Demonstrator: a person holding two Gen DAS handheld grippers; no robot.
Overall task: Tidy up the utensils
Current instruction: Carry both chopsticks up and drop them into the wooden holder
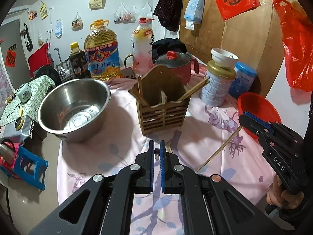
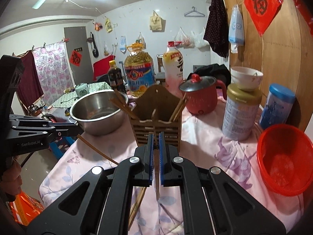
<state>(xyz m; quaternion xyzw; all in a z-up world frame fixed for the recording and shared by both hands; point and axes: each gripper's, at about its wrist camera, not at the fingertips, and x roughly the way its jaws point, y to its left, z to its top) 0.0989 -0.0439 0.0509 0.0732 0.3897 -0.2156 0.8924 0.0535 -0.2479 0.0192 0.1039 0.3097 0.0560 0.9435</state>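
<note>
One chopstick (image 1: 218, 148) is clamped by the closed right gripper (image 1: 246, 119); another chopstick (image 2: 96, 150) is clamped by the closed left gripper (image 2: 75, 130); both are held above the tablecloth (image 1: 121, 137), near the wooden holder (image 1: 163, 105).

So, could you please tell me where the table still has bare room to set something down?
Free: the cloth between the steel bowl and wooden holder, and before the holder. Crowded: behind, bottles, red pot, tins; the red basket fills the right edge.
</note>
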